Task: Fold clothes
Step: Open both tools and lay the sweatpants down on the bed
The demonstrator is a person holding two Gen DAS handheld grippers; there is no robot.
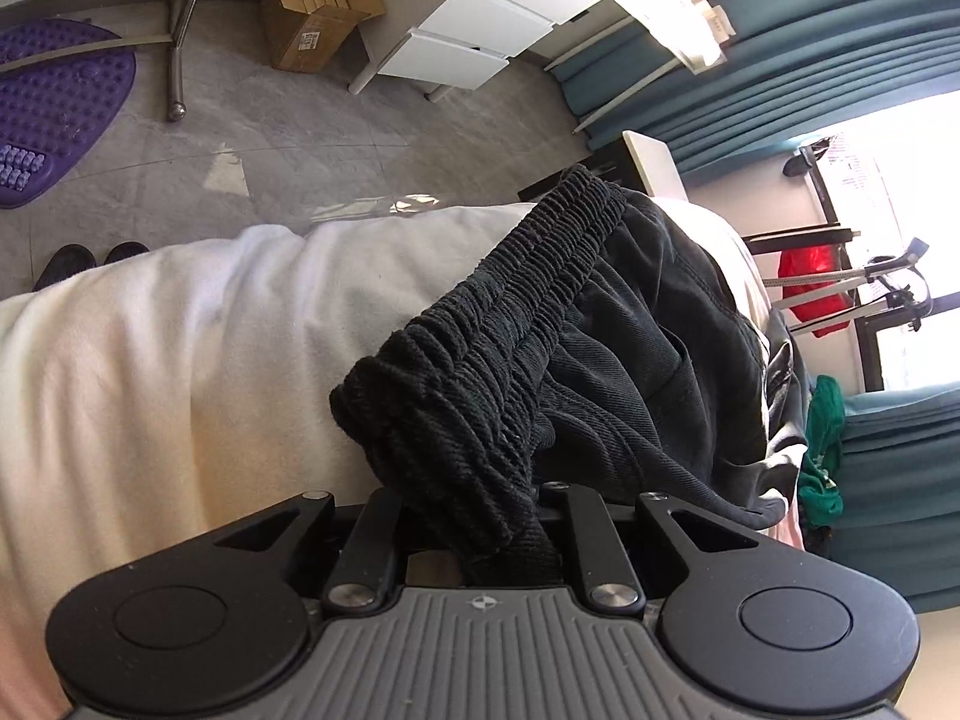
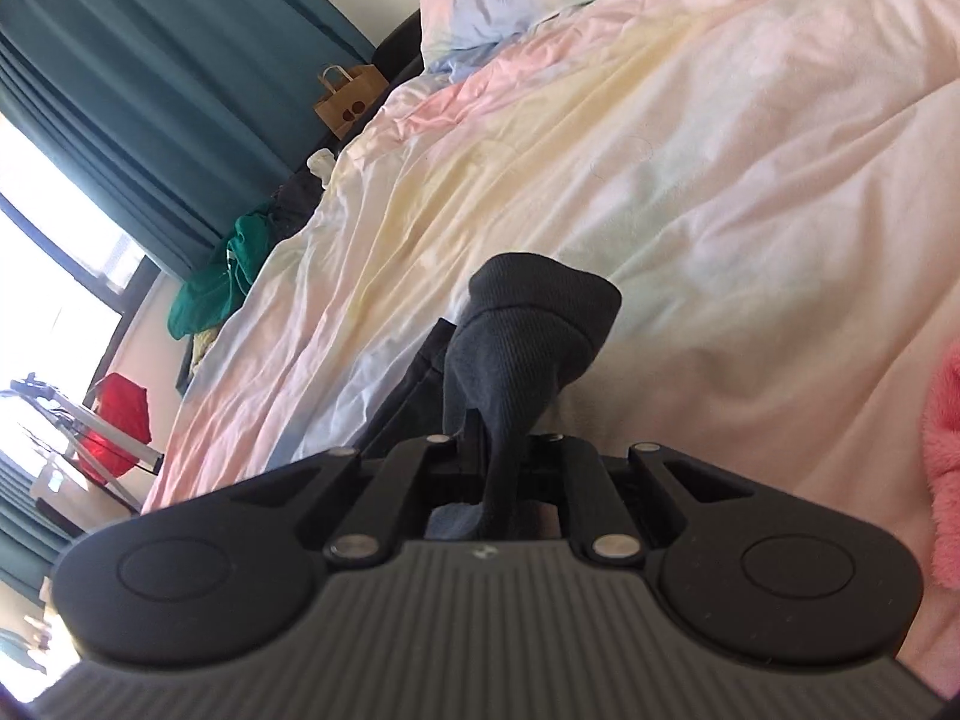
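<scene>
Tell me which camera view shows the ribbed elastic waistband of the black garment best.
The left wrist view: the black ribbed elastic waistband fills the middle, running up from the left gripper clamped on it. The right wrist view shows only a dark ribbed fabric end pinched in the right gripper, no waistband.

— Ahead of the right gripper (image 2: 501, 468), open quilt (image 2: 690, 168) runs clear; only a pink fluffy item (image 2: 942, 480) crowds the right edge.

— The black shorts (image 1: 600, 324) fill the left gripper (image 1: 480, 540) foreground (bare bedding beside them lies free).
</scene>
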